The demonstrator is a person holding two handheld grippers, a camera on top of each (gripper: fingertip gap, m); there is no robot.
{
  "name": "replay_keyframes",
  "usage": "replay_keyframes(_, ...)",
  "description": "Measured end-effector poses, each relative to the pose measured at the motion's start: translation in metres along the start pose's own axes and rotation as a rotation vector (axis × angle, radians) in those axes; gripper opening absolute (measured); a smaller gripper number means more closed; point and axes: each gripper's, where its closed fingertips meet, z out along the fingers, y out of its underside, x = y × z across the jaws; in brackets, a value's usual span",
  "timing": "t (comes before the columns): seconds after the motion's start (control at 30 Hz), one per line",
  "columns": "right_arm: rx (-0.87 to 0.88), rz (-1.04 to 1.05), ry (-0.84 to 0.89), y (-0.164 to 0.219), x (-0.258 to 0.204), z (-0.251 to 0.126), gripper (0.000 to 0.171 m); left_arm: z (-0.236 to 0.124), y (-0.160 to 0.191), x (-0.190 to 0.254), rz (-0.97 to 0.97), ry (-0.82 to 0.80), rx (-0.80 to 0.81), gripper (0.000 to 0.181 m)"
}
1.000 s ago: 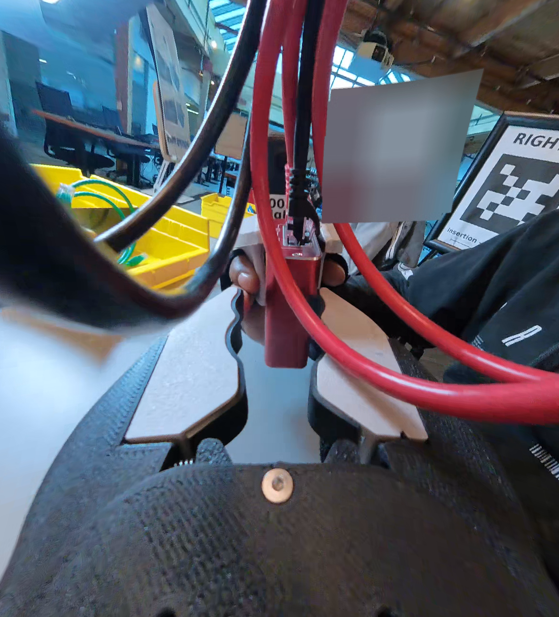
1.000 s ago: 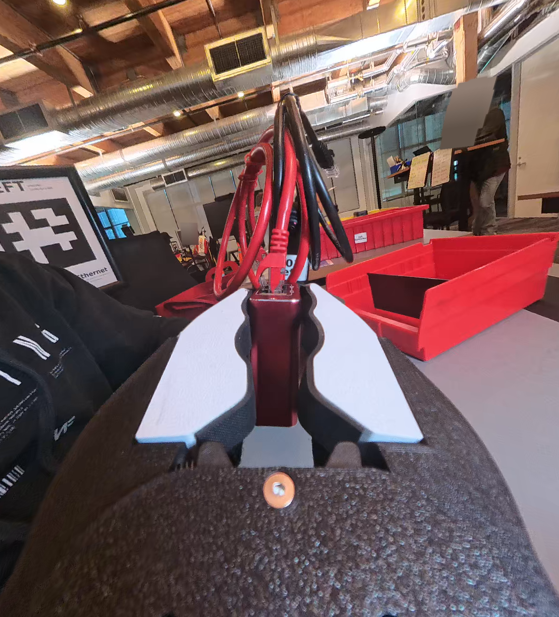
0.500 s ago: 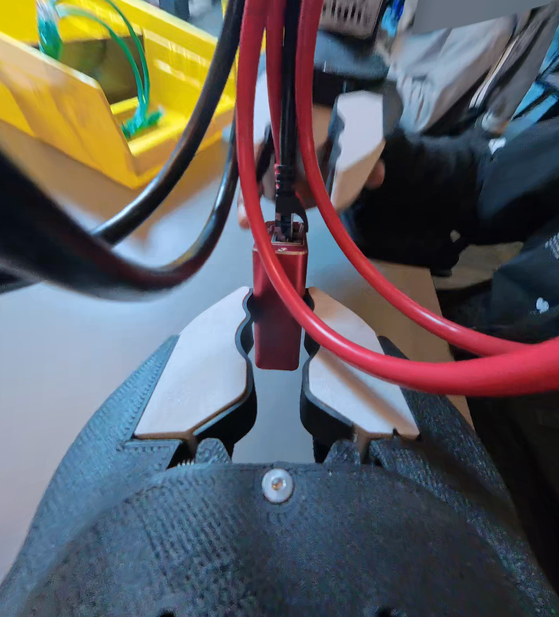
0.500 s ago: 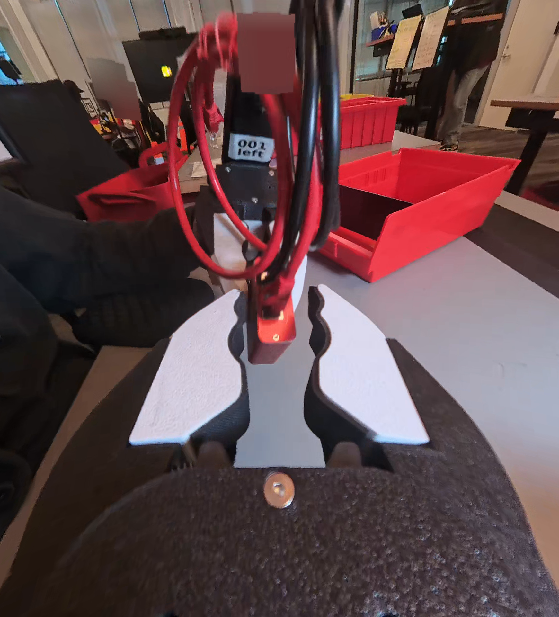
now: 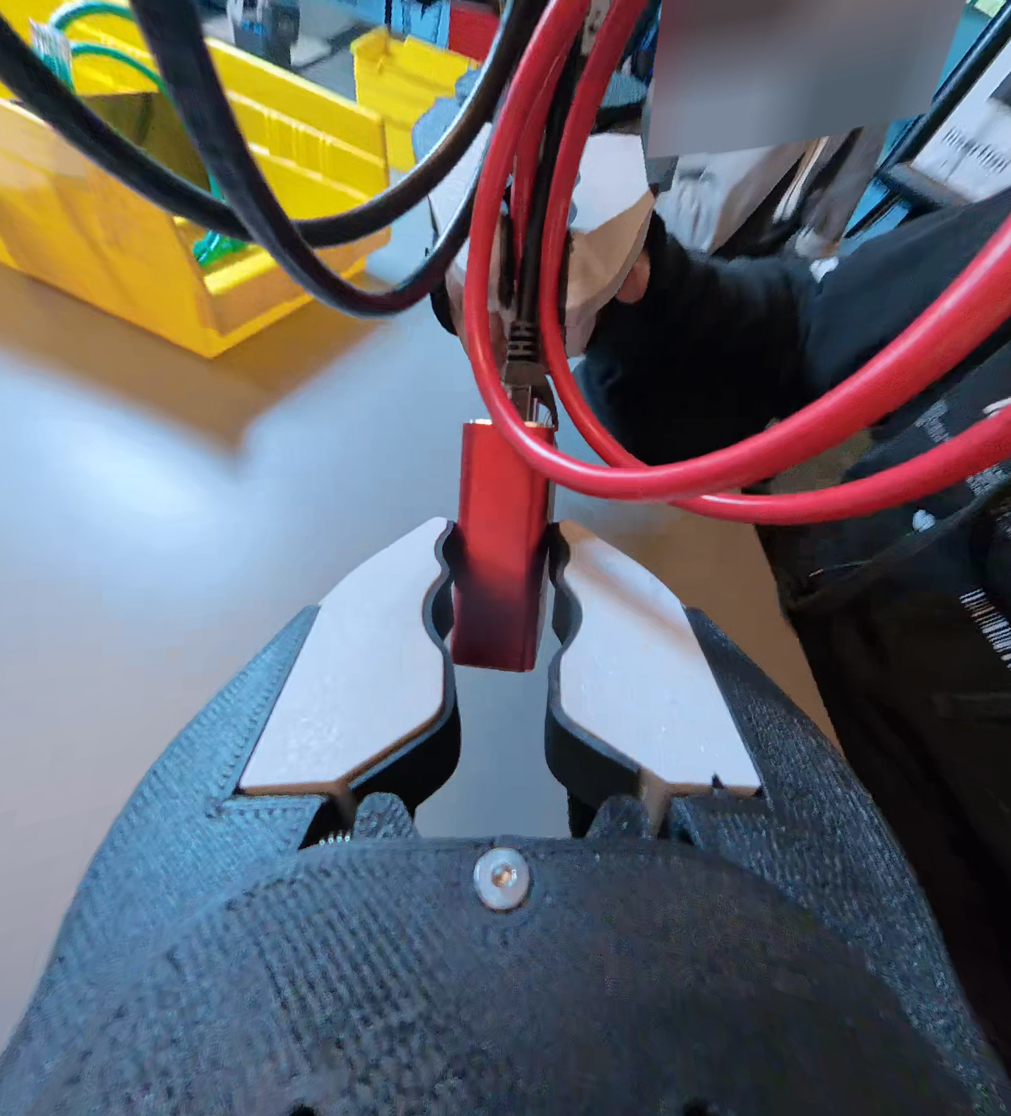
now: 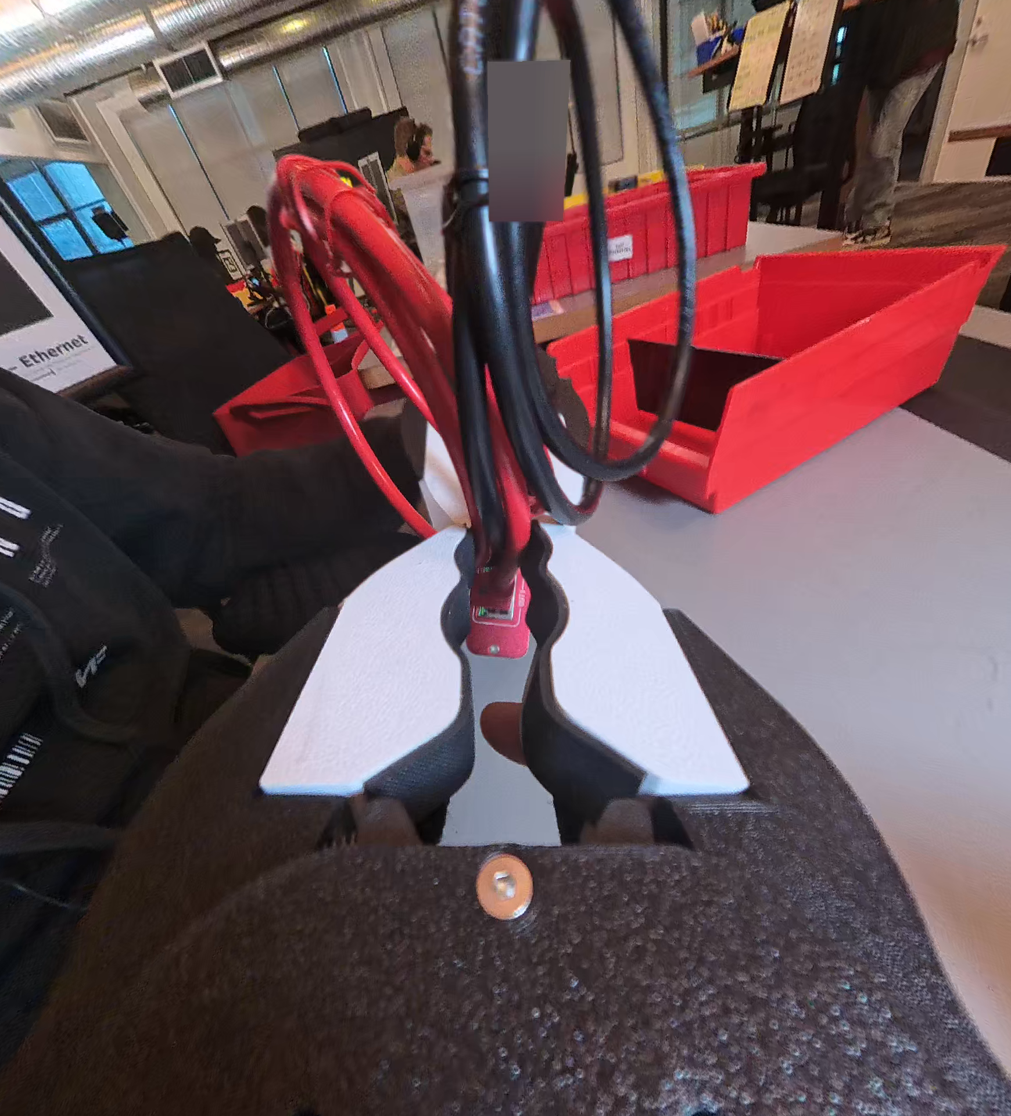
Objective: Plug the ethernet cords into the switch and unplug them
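Observation:
A small red switch [image 5: 500,580] stands upright between my left gripper's [image 5: 500,525] fingers, which are shut on its lower half. A black cord's plug [image 5: 521,350] sits in its top, and red cord [image 5: 672,483] loops hang around it. My right gripper [image 6: 500,537] faces the port end of the switch [image 6: 498,628]. Its jaws are nearly together, pinching the red and black plugs where they enter the ports. The red cord [image 6: 340,374] and black cord [image 6: 678,302] loop upward from there. One right finger [image 5: 602,229] shows behind the cords in the left wrist view.
Yellow bins [image 5: 147,259] holding a green cable [image 5: 213,241] stand at the left on the grey table [image 6: 823,604]. A red bin [image 6: 823,374] stands at the right. A person's black sleeve [image 6: 219,501] lies at the table edge beside a framed sign [image 6: 2,290]. About 6 cm separates my left fingertips from my right.
My right gripper released the switch, opened, then closed again on the plugs at its port end. Both views tilted down toward the table. My left gripper kept its hold on the switch.

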Motion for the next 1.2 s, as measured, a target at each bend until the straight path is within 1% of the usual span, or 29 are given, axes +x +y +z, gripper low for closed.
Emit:
replay_keyframes(0.13,0.064,-0.043,0.011,-0.021,-0.008,-0.004,0.011,0.005,-0.009,0.0,-0.081,0.075,0.131,0.034)
replay_keyframes(0.17,0.078,-0.055,0.014,-0.026,-0.01,-0.006,0.011,0.008,-0.009,0.0,-0.091,0.095,0.148,0.036)
replay_keyframes(0.27,0.106,-0.092,0.026,-0.038,-0.011,-0.013,0.01,0.02,-0.008,0.003,-0.11,0.132,0.18,0.048)
replay_keyframes(0.37,0.157,-0.133,0.019,-0.049,-0.016,-0.018,0.01,0.03,-0.013,0.006,-0.126,0.156,0.231,0.054)
replay_keyframes(0.43,0.227,-0.17,-0.008,-0.062,-0.024,-0.022,0.01,0.036,-0.018,0.011,-0.146,0.202,0.261,0.06)
replay_keyframes(0.5,0.339,-0.184,-0.069,-0.078,-0.038,-0.027,0.011,0.035,-0.036,0.023,-0.165,0.281,0.368,0.064)
replay_keyframes(0.57,0.418,-0.187,-0.109,-0.086,-0.047,-0.03,0.011,0.022,-0.066,0.037,-0.152,0.339,0.54,0.062)
replay_keyframes(0.6,0.418,-0.184,-0.113,-0.084,-0.047,-0.028,0.011,0.016,-0.078,0.043,-0.127,0.349,0.597,0.054)
replay_keyframes(0.63,0.397,-0.184,-0.105,-0.079,-0.045,-0.025,0.011,0.013,-0.083,0.048,-0.095,0.345,0.604,0.038)
replay_keyframes(0.67,0.404,-0.181,-0.104,-0.077,-0.044,-0.025,0.011,0.015,-0.081,0.047,-0.068,0.303,0.561,0.032)
replay_keyframes(0.77,0.314,-0.16,-0.034,-0.064,-0.028,-0.022,0.014,0.009,-0.073,0.029,-0.019,0.149,0.461,0.03)
replay_keyframes(0.87,0.131,-0.197,0.139,-0.04,0.003,-0.023,0.021,-0.002,-0.058,0.002,0.003,-0.041,0.314,0.03)
replay_keyframes(0.97,-0.019,-0.276,0.329,-0.027,0.035,-0.049,0.025,-0.022,-0.035,-0.034,0.052,-0.315,0.123,0.03)
replay_keyframes(1.0,-0.051,-0.285,0.372,-0.028,0.041,-0.061,0.029,-0.029,-0.03,-0.042,0.054,-0.373,0.082,0.029)
replay_keyframes(1.07,-0.065,-0.312,0.444,-0.042,0.041,-0.085,0.033,-0.037,-0.026,-0.05,0.021,-0.424,0.04,0.029)
replay_keyframes(1.13,-0.058,-0.396,0.489,-0.063,0.024,-0.1,0.033,-0.042,-0.02,-0.058,0.018,-0.483,-0.028,0.029)
replay_keyframes(1.2,-0.076,-0.483,0.489,-0.078,0.001,-0.1,0.031,-0.043,-0.014,-0.062,0.036,-0.527,-0.135,0.03)
